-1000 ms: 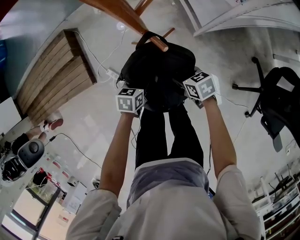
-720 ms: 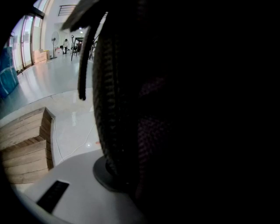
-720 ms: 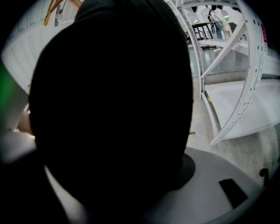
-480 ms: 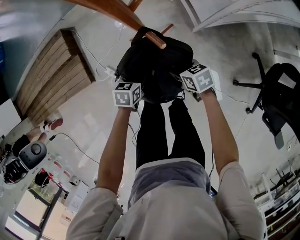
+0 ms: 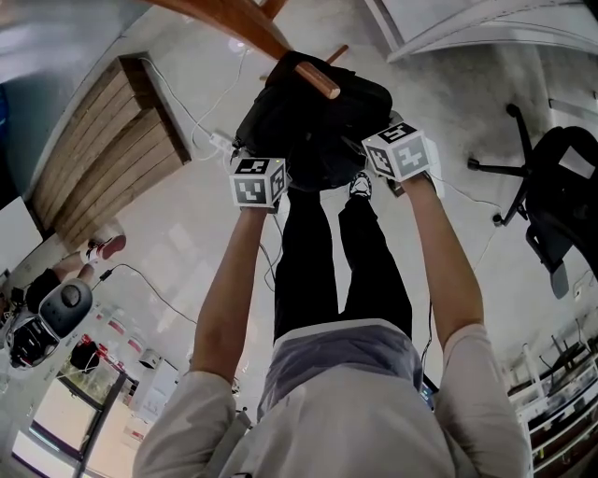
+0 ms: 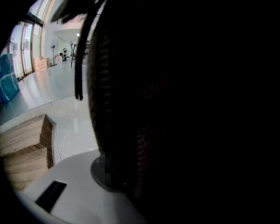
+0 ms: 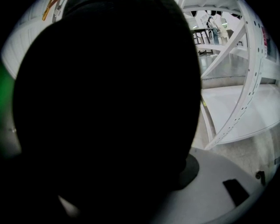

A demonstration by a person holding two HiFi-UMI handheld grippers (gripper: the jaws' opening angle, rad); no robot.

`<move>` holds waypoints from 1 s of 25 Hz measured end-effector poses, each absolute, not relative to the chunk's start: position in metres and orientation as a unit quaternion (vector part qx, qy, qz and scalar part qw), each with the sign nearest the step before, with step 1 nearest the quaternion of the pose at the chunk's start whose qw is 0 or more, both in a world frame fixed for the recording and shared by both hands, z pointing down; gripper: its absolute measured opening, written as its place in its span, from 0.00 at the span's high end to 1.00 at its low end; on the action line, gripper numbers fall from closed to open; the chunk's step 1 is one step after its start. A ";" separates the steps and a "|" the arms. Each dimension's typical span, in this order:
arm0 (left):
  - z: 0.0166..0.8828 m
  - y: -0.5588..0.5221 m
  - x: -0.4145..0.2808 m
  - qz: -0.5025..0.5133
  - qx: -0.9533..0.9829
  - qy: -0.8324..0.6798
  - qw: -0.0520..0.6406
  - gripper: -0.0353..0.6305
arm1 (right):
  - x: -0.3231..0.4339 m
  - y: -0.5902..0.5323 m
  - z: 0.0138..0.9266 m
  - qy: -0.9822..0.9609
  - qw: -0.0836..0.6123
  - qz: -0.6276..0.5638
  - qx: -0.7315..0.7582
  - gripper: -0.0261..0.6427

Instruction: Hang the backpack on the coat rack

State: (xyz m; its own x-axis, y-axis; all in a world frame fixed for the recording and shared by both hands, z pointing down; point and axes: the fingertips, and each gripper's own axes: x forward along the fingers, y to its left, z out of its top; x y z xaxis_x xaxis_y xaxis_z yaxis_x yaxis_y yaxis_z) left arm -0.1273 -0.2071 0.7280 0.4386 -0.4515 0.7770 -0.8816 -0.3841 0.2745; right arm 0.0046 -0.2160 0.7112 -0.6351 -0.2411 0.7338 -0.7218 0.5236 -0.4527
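Head view: the black backpack (image 5: 313,126) hangs far in front of the person, high off the floor. The left gripper (image 5: 261,181) is on its left side and the right gripper (image 5: 402,155) on its right. The coat rack (image 5: 252,23) has its peg (image 5: 324,86) over the bag's top; I cannot tell if the loop is on it.

Left gripper view: the claw is closed on dark woven cloth.

Right gripper view: the claw likewise grips the bag.

The bag looks soft and saggy, probably a bit heavy, so a hold near the top handle seems best.
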 end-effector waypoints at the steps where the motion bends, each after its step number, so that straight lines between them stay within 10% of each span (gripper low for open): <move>1: 0.729 -0.209 -0.128 0.309 0.773 -0.432 0.346 0.70 | 0.004 -0.217 0.712 -0.816 0.309 0.388 0.298 0.58; 25: 0.746 -0.247 -0.140 0.282 0.797 -0.453 0.283 0.57 | 0.010 -0.252 0.733 -0.803 0.289 0.373 0.365 0.43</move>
State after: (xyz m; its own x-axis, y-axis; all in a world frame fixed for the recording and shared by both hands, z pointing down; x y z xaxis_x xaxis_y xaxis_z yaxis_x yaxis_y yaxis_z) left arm -0.1397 -0.2470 0.7456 0.4311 -0.5629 0.7052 -0.8814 -0.4300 0.1956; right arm 0.0102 -0.2519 0.7331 -0.5669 -0.3704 0.7358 -0.8011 0.4561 -0.3876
